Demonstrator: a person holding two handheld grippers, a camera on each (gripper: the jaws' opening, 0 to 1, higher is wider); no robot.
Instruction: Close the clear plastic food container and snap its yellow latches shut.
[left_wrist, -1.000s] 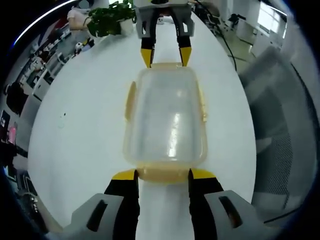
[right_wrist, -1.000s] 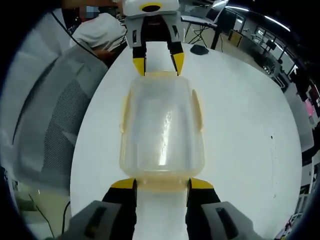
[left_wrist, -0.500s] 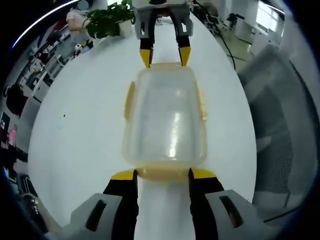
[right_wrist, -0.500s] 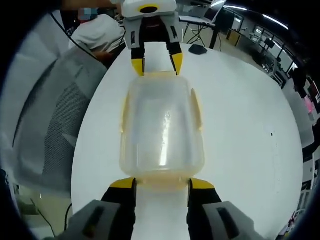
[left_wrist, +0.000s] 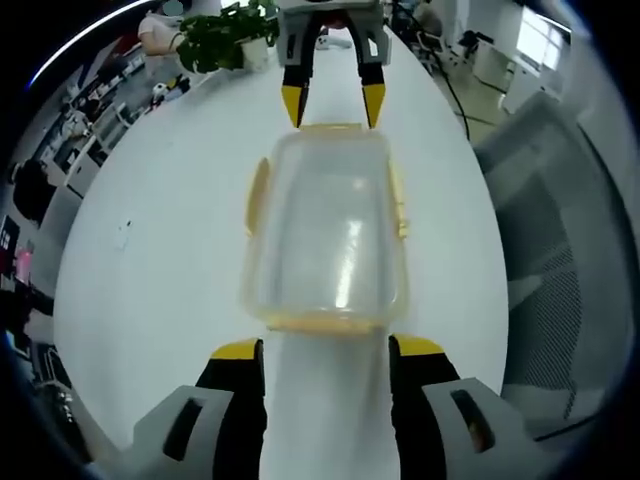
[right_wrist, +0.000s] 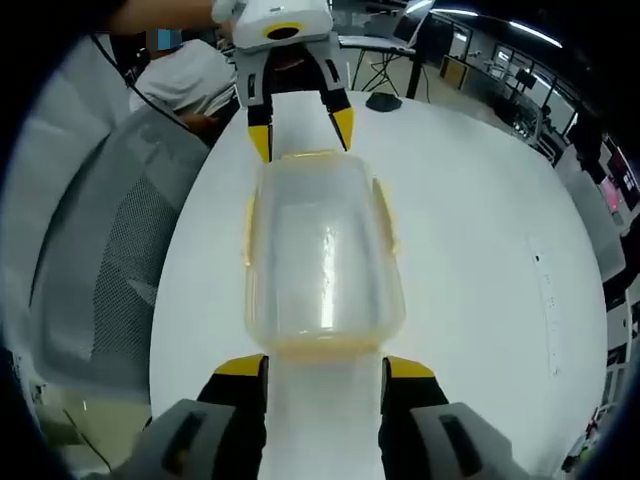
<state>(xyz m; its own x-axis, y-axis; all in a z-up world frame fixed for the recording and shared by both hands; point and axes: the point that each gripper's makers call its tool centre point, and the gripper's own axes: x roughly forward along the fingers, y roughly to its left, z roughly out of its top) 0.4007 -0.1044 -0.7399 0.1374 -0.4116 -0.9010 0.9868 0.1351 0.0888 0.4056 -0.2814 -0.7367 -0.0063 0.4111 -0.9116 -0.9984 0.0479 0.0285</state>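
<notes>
Clear plastic container (left_wrist: 326, 228) sitting lid-on, looking empty, on the white table (left_wrist: 170, 250) | yellow latches (left_wrist: 258, 196) lying along its sides | left gripper (left_wrist: 325, 349) and right gripper (right_wrist: 322, 366) both gaping wide, facing each other across it, gripping nothing

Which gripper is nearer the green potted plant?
Right. The right gripper is at the clear plastic container's end toward the green potted plant; the left gripper, at the opposite end.
</notes>
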